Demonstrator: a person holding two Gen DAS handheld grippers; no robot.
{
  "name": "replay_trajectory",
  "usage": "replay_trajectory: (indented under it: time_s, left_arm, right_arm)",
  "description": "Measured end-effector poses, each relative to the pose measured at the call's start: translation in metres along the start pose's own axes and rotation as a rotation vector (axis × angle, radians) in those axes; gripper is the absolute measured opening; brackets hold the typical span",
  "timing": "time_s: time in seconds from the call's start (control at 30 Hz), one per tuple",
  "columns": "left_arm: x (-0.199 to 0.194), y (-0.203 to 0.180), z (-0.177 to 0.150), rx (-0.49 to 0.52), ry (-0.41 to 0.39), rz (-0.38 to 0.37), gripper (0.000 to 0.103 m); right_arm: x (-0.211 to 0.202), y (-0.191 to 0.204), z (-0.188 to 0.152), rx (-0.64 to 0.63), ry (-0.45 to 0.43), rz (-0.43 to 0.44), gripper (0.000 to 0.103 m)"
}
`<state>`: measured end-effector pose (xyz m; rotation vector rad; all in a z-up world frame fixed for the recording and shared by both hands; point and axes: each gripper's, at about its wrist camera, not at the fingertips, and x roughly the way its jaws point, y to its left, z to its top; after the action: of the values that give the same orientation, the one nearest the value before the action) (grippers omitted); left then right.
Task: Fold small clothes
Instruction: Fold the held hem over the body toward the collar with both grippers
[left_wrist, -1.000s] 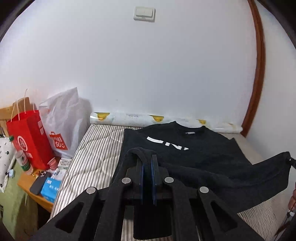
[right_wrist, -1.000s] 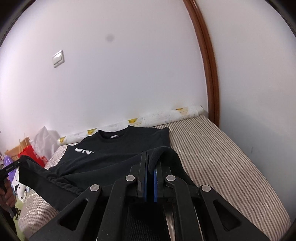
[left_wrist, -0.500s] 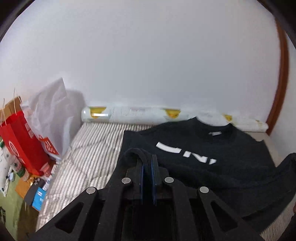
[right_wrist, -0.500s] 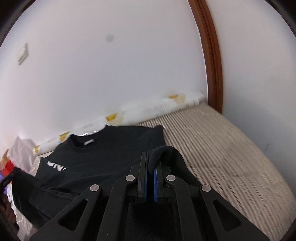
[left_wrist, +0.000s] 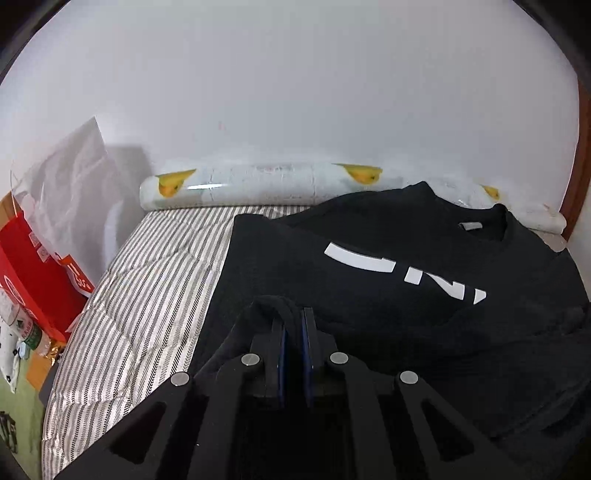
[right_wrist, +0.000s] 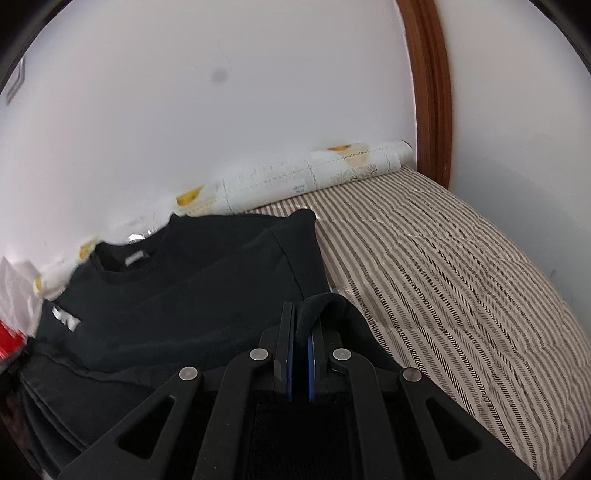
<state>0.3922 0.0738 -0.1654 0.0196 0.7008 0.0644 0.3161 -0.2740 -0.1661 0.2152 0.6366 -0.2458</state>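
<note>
Shirt (left_wrist: 388, 236) on bed (left_wrist: 147, 288): my left gripper (left_wrist: 293, 325) and right gripper (right_wrist: 302, 321) each pinch its near hem, first fold unfinished.

White block letters, partly readable as "UN", are printed across the chest of the black cotton T-shirt (left_wrist: 388, 266), below its collar; the remaining characters cannot be made out.

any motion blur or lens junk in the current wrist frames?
Right wrist: far left edge is smeared, with the black shirt collar, its white lettering and the patterned roll streaked; a dark smudge sits on the wall, possibly lens dirt. Left wrist: sharper, lettering on the shirt crisp, the roll slightly soft. Both: strong fisheye bend, dark corners.
</note>
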Motion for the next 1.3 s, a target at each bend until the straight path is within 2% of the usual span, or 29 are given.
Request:
replay_trajectory:
  time_s: [0.37,1.3]
  left_arm:
    - [0.009,-0.006,-0.001,0.031,0.039,0.022,0.01]
    - [0.011,-0.007,-0.002,0.043,0.047,0.024,0.013]
  right_arm:
    - [0.006,0.004,-0.007,-0.041,0.024,-0.039,0.007]
    - [0.012,0.006,-0.009,-0.048,0.067,-0.011,0.021]
